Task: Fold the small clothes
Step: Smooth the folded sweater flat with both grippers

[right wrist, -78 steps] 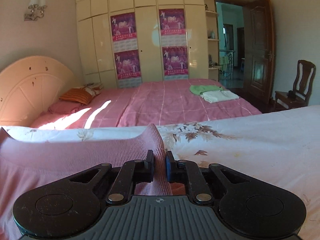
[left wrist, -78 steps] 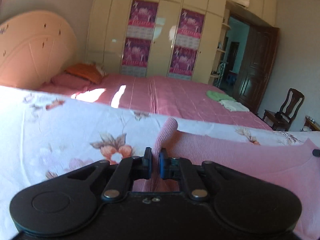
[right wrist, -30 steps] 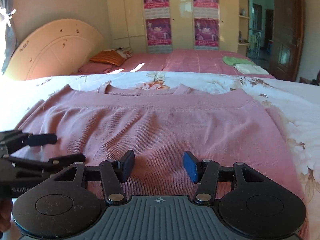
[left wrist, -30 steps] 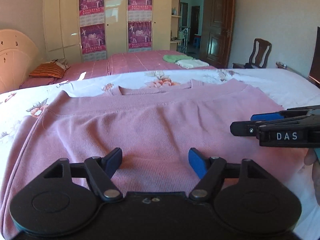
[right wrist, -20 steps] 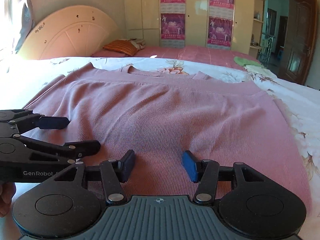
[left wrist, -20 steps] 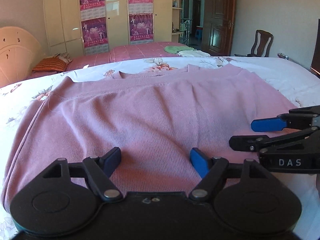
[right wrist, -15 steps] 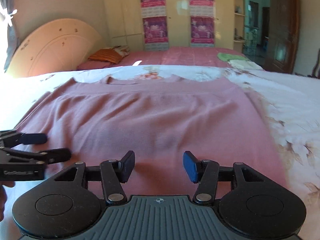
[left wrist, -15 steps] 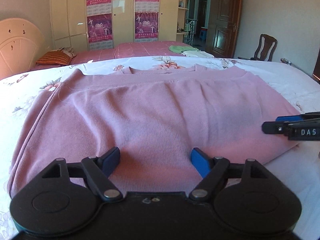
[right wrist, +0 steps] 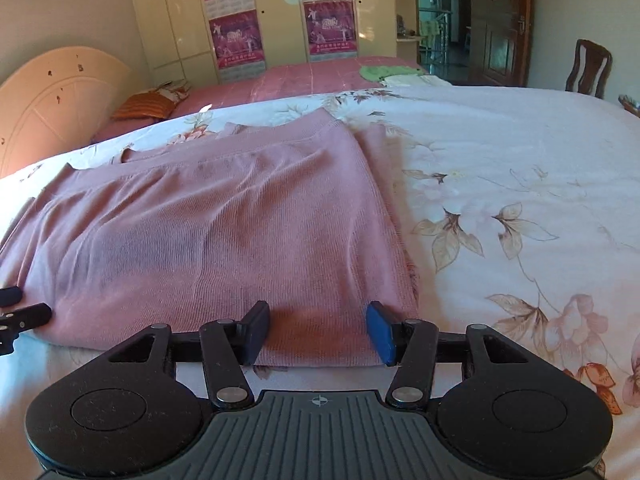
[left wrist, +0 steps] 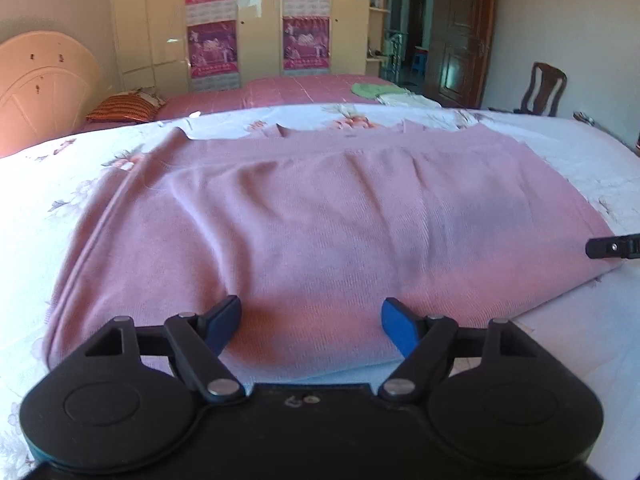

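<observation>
Looking down past my left gripper, I see its jaws wide apart with nothing in them. My right gripper is open and empty too. Both hang just over the near edge of the pink top, which lies flat on the flowery sheet, folded once I think. One fold looks done. Next I should grab the sides and fold them in. Far behind are another bed and a closet.
</observation>
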Tool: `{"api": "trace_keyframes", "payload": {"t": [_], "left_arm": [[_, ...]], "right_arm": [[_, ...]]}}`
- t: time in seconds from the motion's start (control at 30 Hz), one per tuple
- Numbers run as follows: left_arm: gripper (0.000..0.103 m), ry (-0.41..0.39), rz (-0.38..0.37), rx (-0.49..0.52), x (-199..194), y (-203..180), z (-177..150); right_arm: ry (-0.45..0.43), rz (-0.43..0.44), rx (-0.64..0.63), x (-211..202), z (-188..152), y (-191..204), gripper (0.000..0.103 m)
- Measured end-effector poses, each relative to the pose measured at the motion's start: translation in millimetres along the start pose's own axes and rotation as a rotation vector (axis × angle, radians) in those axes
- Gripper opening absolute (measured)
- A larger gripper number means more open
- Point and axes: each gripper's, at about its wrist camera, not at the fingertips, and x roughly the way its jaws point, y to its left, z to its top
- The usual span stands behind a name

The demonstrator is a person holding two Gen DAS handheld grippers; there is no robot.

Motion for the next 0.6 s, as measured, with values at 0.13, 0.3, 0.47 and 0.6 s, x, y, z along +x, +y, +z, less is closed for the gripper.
{"api": "trace_keyframes", "payload": {"t": [0.13,0.3,0.47,0.6], "left_arm": [[0.078,0.0,0.063,-0.088,-3.6,27.4,-5.5],[0.08,0.019,0.063,-0.12,0.9,48.9,-15.8],[0.079,0.042,0.11,-0.137,-9.3,41.0,-8.0],[0.083,0.058,0.123,-0.148,-6.2,42.7,-16.6]], "right_arm": [[-0.016,-0.006,0.024,-8.6,-0.5,-13.3,0.052],[-0.005,-0.036,-0.033,-2.3,-8.4,-8.8,0.052],[-0.038,-0.013,-0.007,-14.3,-2.9,0.1,0.052],[-0.078,0.029,-0.052,-22.8,-3.3,20.6,0.052]]}}
